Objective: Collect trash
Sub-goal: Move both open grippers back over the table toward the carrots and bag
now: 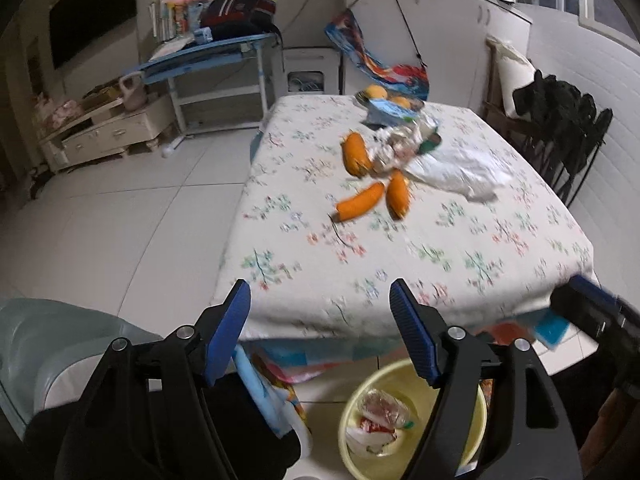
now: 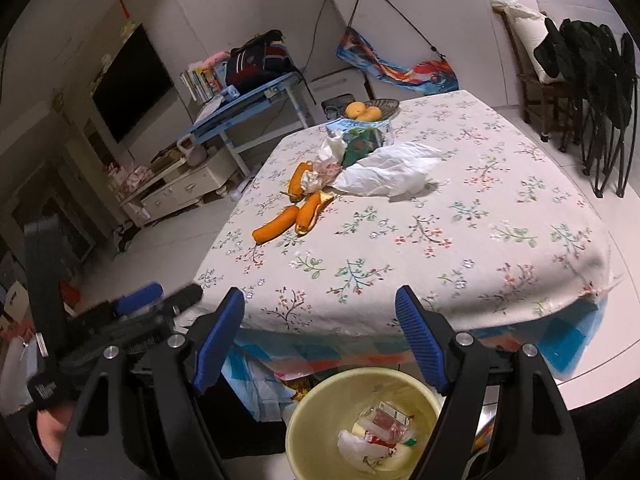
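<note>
A yellow bin [image 1: 404, 378] [image 2: 344, 394] stands on the floor under the table's near edge, with wrappers [image 1: 380, 412] [image 2: 380, 432] lying in it. On the floral tablecloth [image 1: 400, 260] [image 2: 400, 248] lie three orange peels [image 1: 360, 200] [image 2: 276, 224], crumpled wrappers [image 1: 396, 144] [image 2: 332, 164], a green packet [image 2: 360, 146] and a white plastic bag [image 1: 460, 172] [image 2: 392, 172]. My left gripper [image 1: 320, 286] [image 2: 164, 296] hangs open and empty above the bin, short of the table edge. To its right, my right gripper [image 2: 320, 291] [image 1: 592, 302] is also open and empty.
A bowl of yellow fruit [image 1: 384, 94] [image 2: 372, 110] sits at the table's far end. A grey-green chair [image 1: 60, 340] is near left. Black folding chairs [image 1: 560, 128] [image 2: 600, 80] line the right wall. A blue desk [image 1: 208, 56] [image 2: 244, 104] stands beyond on white tiles.
</note>
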{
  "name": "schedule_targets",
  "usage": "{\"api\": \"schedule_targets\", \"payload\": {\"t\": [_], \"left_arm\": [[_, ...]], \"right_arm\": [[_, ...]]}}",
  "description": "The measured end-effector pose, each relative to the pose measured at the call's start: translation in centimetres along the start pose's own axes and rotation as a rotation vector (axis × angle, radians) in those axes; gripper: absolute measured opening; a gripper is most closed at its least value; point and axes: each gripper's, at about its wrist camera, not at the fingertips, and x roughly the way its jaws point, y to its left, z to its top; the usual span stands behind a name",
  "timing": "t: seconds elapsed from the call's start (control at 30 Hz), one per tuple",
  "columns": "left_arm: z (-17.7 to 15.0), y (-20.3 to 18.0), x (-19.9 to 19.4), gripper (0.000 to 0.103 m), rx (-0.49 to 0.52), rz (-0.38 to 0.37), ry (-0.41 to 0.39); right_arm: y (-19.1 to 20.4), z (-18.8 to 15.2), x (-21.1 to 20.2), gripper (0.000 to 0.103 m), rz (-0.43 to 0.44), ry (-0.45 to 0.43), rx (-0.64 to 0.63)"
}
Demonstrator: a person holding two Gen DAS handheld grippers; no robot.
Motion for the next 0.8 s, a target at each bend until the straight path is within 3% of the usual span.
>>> {"api": "schedule_targets", "payload": {"t": [0.27, 0.5, 0.8], "left_arm": [[2.2, 1.2, 1.8, 0.071, -0.060, -0.008, 0.013], [4.1, 1.4, 3.9, 0.072, -0.068, -0.013, 0.035], [6.1, -0.8, 7.2, 0.072, 0.012, -0.040, 0.068]], "right_arm": [[0.6, 0.9, 1.9, 0.075, -0.012, 0.021, -0.038], [0.8, 3.9, 4.4, 0.066, -0.020, 0.046, -0.081], [-1.7, 9.6, 7.6, 0.066, -0.149, 0.065, -0.177]]}}
